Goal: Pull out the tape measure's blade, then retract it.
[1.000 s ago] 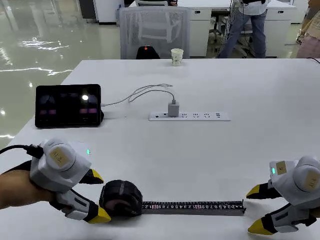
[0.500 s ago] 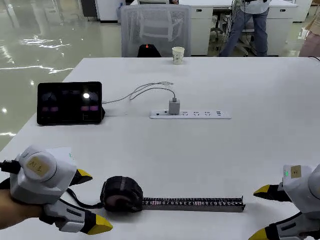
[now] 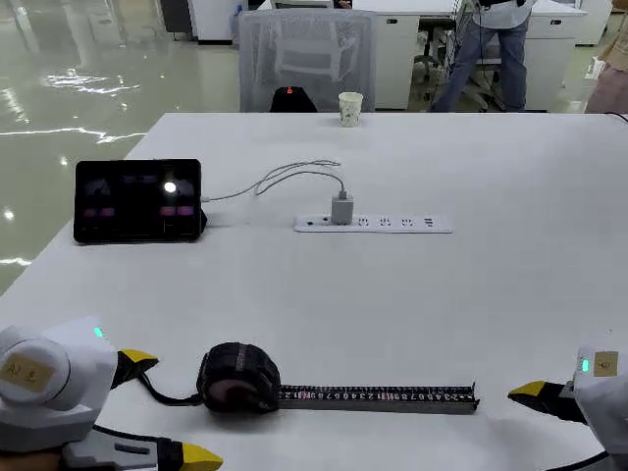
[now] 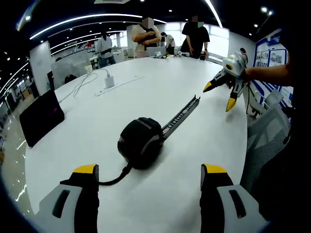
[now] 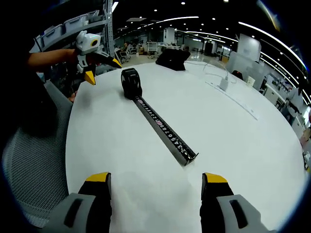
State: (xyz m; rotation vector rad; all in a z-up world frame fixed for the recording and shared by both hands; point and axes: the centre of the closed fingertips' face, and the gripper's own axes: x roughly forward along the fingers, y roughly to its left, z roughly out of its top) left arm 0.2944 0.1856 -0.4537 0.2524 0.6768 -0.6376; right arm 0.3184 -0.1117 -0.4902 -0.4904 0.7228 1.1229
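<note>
The tape measure (image 3: 238,378) sits at the near edge of the surface (image 3: 392,294), a round black case with a ribbed, rubbery-looking shell and a dull pinkish disc on the side facing me. Its blade (image 3: 378,396) is drawn out and lies flat, running straight to my right and ending in a small hook. The blade is dark, with pale numerals and a few red marks, too small for me to read. A black cord (image 3: 162,392) trails from the case toward my left gripper (image 3: 169,407).

That gripper's yellow-tipped fingers (image 4: 86,170) are spread wide and grip nothing; in the left gripper view the case lies just ahead of them, untouched. My right gripper (image 5: 156,177) is also spread and empty, with the blade's hook ahead of it and apart.

The surface is a broad, smooth white top. Further back, a dark-screened tablet (image 3: 137,201) stands propped up. A white power strip (image 3: 373,226) carries a white charger (image 3: 340,211), whose thin cable (image 3: 285,179) loops toward the tablet. A paper cup (image 3: 349,108) stands at the far edge before a grey mesh chair (image 3: 306,59). Beyond lie a glossy, reflective floor (image 3: 78,88), white desks and a standing person (image 3: 491,39).
</note>
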